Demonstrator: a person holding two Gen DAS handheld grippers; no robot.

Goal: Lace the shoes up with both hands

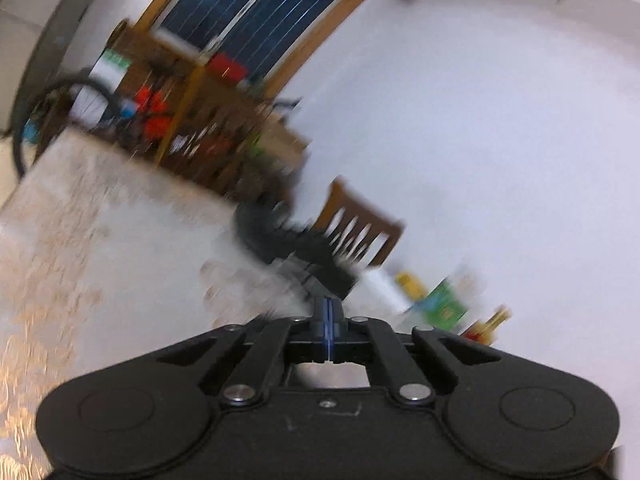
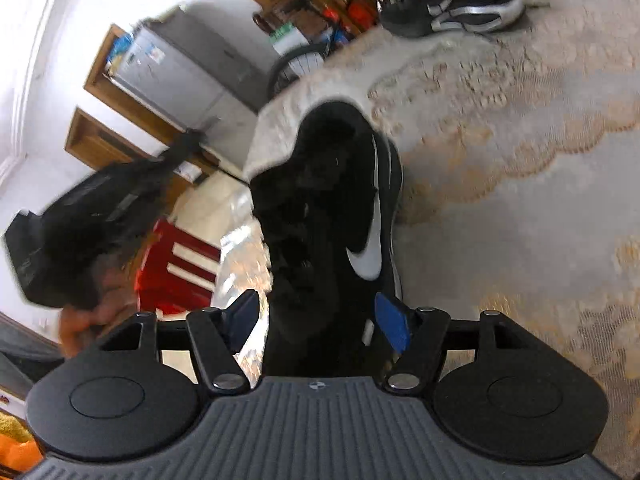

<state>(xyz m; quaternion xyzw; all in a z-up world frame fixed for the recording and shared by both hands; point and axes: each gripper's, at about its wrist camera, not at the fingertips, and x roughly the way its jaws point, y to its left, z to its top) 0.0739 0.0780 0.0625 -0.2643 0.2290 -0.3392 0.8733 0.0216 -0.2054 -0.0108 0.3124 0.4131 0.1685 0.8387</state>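
In the right wrist view a black shoe (image 2: 332,208) with a white swoosh lies on the lace tablecloth (image 2: 500,184), toe pointing away. My right gripper (image 2: 320,320) hovers over its heel end, open, its blue pads (image 2: 392,324) standing apart on either side of the shoe without pressing it. My left gripper (image 2: 92,220) shows blurred at the left, held by a hand (image 2: 80,320). In the left wrist view that gripper (image 1: 328,320) is shut, pads together. A dark blurred shoe (image 1: 288,240) lies just beyond its tips. Whether a lace is pinched cannot be made out.
A second black shoe (image 2: 452,4) with silver stripes sits at the far side of the table. A wooden chair (image 1: 360,228) stands past the table edge. A red box (image 2: 176,268) lies on the floor below, a grey fridge (image 2: 180,68) and bicycle wheel (image 2: 296,64) beyond.
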